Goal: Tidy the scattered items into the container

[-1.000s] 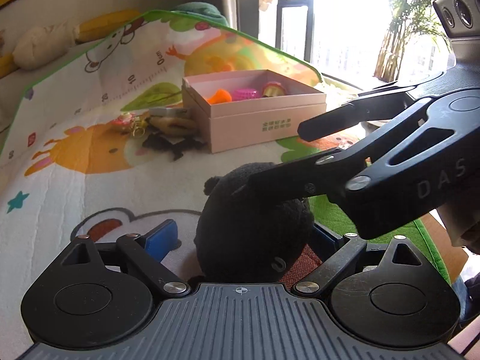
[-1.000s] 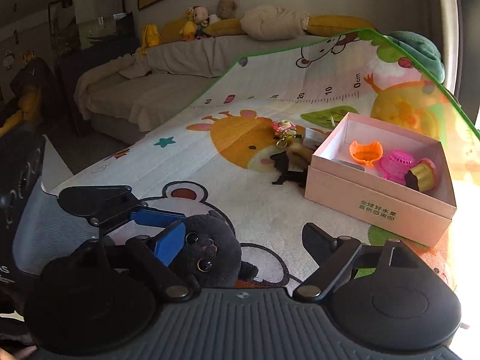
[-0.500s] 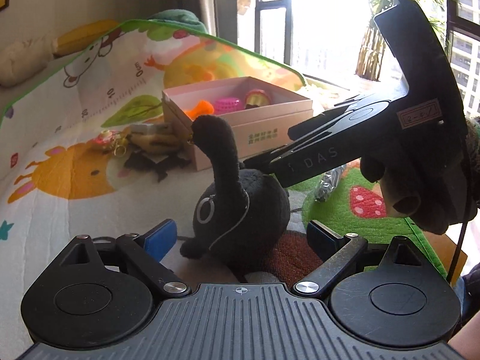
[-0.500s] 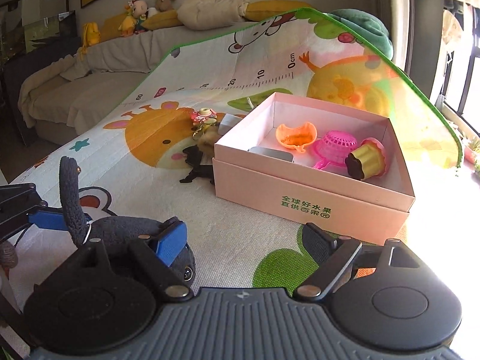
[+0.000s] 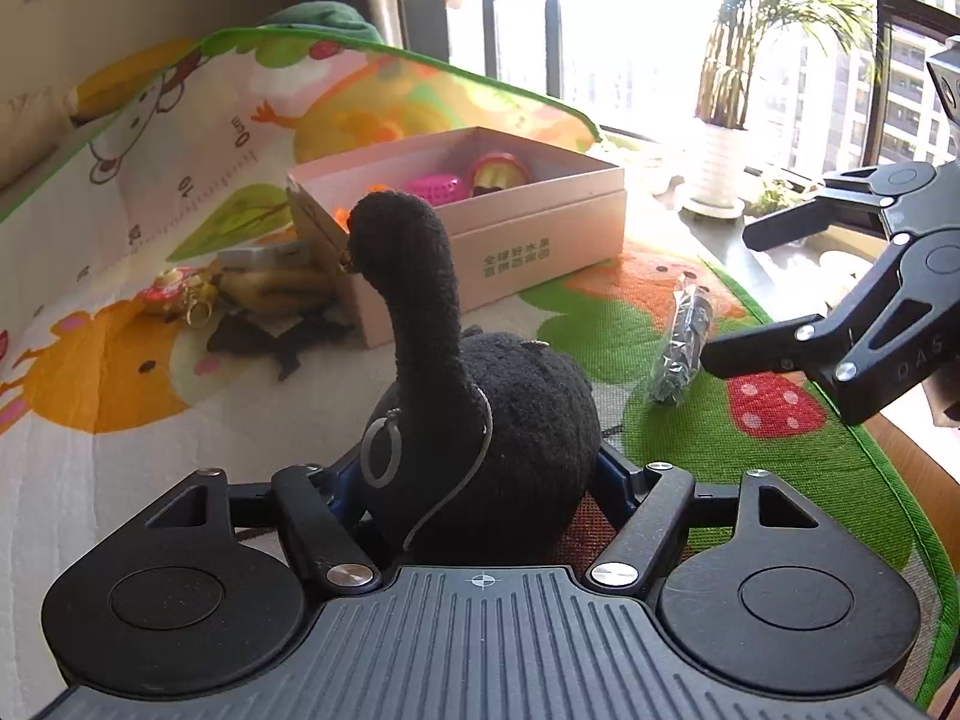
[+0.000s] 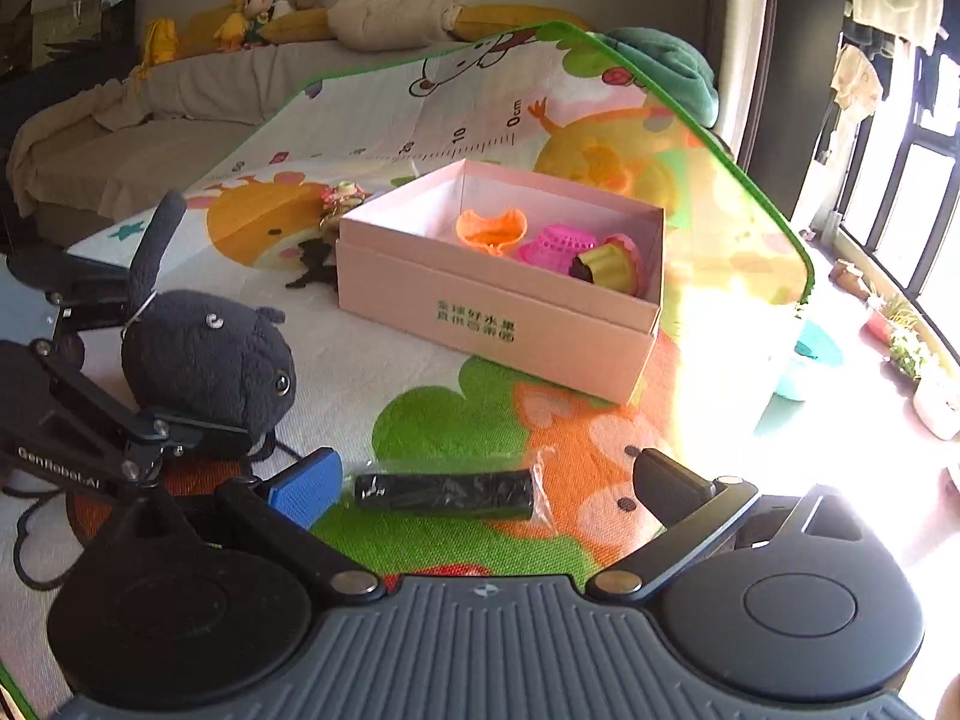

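Sitting on the play mat (image 5: pixel 120 468), the black plush toy (image 5: pixel 504 420) fills the gap of the left gripper (image 5: pixel 474 480); its jaws are closing, and both blue pads already sit against the round body, its long tail standing upright. Seen from the right wrist, the toy (image 6: pixel 207 360) lies at about nine o'clock, eye facing the camera. At roughly twelve o'clock from the plush stands the pink box (image 6: pixel 498 306), open-topped, holding an orange piece (image 6: pixel 489 228), a pink basket (image 6: pixel 555 246) and a yellow cup (image 6: pixel 609 261). Beside the box's far left corner lies a small cluster of toys (image 5: pixel 252 294), too jumbled to sort out. At about two o'clock from the plush a black wrapped stick (image 5: pixel 681 348) rests on the mat's green patch. The right gripper (image 6: pixel 480 474) hovers over that stick (image 6: pixel 444 493), its jaws opening, fingers wide apart and clear of the wrapper.
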`<state>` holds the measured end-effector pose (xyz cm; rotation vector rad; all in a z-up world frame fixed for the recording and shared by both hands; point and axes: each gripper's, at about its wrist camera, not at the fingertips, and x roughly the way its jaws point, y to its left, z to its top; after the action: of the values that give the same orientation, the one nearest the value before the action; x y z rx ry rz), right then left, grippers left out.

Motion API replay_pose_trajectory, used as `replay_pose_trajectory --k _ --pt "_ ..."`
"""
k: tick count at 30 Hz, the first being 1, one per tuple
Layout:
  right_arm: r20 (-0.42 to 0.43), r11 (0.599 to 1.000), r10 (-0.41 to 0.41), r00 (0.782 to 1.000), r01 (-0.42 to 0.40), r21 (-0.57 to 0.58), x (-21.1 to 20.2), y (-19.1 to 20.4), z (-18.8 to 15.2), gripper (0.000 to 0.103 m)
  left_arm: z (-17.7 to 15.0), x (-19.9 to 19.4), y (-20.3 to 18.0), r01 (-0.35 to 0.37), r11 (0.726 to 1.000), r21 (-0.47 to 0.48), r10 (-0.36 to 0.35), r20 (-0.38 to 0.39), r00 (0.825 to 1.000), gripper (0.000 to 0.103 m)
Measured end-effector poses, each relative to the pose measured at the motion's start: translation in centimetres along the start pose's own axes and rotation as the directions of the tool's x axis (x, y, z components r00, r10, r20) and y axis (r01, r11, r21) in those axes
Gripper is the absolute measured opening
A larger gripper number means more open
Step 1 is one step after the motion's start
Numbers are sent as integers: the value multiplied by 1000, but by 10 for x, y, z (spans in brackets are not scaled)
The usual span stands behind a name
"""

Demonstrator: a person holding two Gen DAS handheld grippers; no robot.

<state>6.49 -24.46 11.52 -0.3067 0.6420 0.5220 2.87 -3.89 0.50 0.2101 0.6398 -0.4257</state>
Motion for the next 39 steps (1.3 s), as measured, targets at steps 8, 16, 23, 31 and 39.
replay_pose_trajectory --k 8,16,23,31,39 --pt "-70 998 70 995 -70 1 36 7 -2 103 -1 -5 0 -15 1000 -9 15 -7 1000 77" --pt "-67 996 66 996 -62 65 19 -4 10 86 12 -17 1 -65 998 -14 66 25 998 75" --pt "86 999 -5 996 2 44 -26 -22 39 86 85 -28 6 -37 997 66 26 157 987 75" --pt "239 994 -106 965 106 11 2 -38 111 87 202 23 45 76 996 40 -84 256 963 79" --pt "122 998 -54 991 51 29 59 -42 107 94 187 50 91 47 994 -103 -26 191 981 98"
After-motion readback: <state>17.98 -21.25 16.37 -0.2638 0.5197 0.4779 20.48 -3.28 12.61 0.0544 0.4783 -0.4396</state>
